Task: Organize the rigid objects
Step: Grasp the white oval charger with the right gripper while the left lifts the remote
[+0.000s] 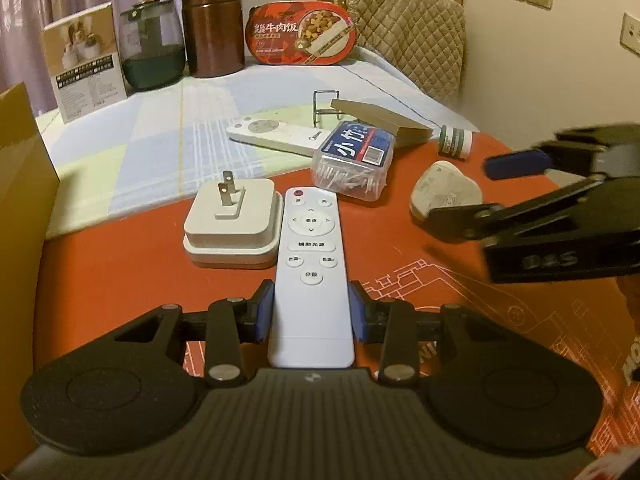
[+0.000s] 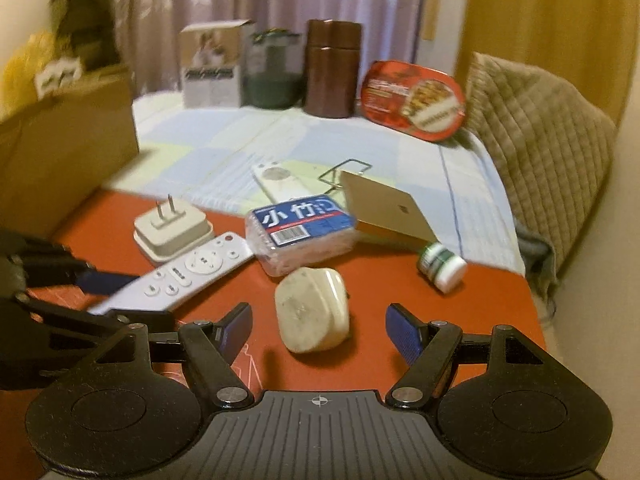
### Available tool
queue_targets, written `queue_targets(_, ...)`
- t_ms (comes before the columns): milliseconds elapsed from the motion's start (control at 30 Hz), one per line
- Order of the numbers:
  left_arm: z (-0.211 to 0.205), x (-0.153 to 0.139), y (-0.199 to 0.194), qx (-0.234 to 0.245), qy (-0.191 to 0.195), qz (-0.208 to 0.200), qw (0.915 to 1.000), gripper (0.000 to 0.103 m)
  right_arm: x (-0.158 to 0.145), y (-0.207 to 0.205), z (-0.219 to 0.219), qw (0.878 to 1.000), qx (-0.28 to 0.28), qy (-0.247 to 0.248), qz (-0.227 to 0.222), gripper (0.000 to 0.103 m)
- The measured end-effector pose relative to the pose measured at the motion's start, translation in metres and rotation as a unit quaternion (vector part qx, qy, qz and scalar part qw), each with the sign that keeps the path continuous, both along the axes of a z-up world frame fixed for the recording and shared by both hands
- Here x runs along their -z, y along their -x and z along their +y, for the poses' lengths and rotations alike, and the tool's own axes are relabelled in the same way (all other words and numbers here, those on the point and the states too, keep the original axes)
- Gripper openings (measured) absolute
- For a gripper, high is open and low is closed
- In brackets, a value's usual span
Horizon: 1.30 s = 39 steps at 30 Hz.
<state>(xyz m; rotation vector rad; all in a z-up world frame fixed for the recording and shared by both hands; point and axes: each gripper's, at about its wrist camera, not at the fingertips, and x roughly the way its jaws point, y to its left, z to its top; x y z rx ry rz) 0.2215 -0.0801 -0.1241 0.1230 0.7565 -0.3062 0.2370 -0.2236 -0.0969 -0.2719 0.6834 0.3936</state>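
Observation:
My left gripper point(image 1: 311, 312) is shut on a white remote control point(image 1: 311, 276) that lies on the red mat point(image 1: 120, 272); its blue pads press the remote's two sides. The remote also shows in the right wrist view point(image 2: 180, 274), next to a white plug adapter point(image 1: 232, 220). My right gripper point(image 2: 320, 330) is open and empty, its fingers either side of a rounded white plug point(image 2: 314, 310) just ahead. A clear box of toothpicks with a blue label point(image 1: 352, 164) lies behind.
A second white remote point(image 1: 276, 136), a tan box point(image 1: 380, 118), a wire stand point(image 1: 326, 106) and a small green-white bottle point(image 1: 454, 142) lie further back. A cardboard box point(image 1: 20, 184) stands at left. Jars point(image 1: 212, 24), a carton point(image 1: 86, 58) and a red food tin point(image 1: 300, 34) line the back.

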Motion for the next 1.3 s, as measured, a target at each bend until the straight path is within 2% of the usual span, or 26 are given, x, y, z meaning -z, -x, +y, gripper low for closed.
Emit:
queue_targets(67,-0.001,0.001,0.001,0.002,-0.004,-0.007,1.0,0.034,0.007,-0.004,0.009,1.0,-0.008,0.022,-0.004,0.07)
queue_targets(133,-0.001,0.002,0.002,0.002,-0.002,-0.011,0.9999,0.035,0.012,-0.008,0.016,0.999,-0.008,0.04,-0.009,0.066)
queue_targets(200,-0.002,0.002,0.0,0.002,-0.002,-0.013,0.9999,0.036,0.015,-0.01,0.019,0.999,-0.006,0.052,-0.008,0.047)
queue_targets(267,-0.002,0.003,-0.002,0.002,-0.002,-0.015,0.9999,0.036,0.018,-0.012,0.02,0.998,-0.005,0.061,-0.006,0.043)
queue_targets(400,-0.007,0.004,-0.005,0.004,-0.01,-0.022,0.9997,0.036,0.015,-0.01,0.017,0.998,0.008,0.058,-0.001,0.042)
queue_targets(533,-0.012,0.003,-0.007,0.009,-0.022,-0.025,0.9994,0.034,0.008,-0.006,0.009,0.999,0.029,0.033,0.01,0.042)
queue_targets(733,-0.009,0.0,0.001,0.003,-0.022,-0.009,0.9997,0.033,-0.008,0.005,-0.001,0.998,0.055,-0.006,0.025,0.042)
queue_targets(1033,0.004,-0.009,0.041,-0.013,0.01,0.017,0.9997,0.033,-0.038,0.039,-0.013,0.994,0.077,-0.074,0.034,0.042)
queue_targets(1300,0.013,-0.038,0.066,-0.022,0.026,0.0,0.9994,0.033,-0.066,0.07,-0.014,0.99,0.084,-0.115,0.018,0.042)
